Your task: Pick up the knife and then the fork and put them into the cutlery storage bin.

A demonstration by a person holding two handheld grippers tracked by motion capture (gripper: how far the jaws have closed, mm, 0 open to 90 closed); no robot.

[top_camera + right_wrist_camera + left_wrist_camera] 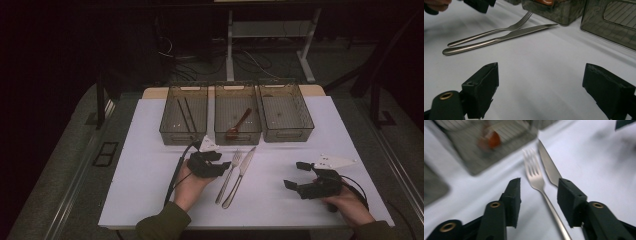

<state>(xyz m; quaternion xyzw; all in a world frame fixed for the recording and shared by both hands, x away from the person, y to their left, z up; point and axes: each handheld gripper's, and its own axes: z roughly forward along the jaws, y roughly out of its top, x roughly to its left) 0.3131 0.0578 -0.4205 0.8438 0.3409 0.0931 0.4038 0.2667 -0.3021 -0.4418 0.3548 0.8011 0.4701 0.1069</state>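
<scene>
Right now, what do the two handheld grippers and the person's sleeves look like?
Both are black two-jaw tools. The left gripper and right gripper each carry a pale grey three-cornered plate on top and trail a black cable. Their jaws end in blocky black pads, and brass-coloured rivets sit in the jaw arms. The person wears olive-green long sleeves.

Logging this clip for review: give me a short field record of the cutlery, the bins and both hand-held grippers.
surface: white table
fork: flat on table, left of knife, tines toward bins
knife: flat beside fork
left bin: two dark sticks
middle bin: brown spoon
right bin: nothing seen inside
left hand-held gripper: open, jaws astride fork, not gripping
right hand-held gripper: open, nothing between jaws
</scene>
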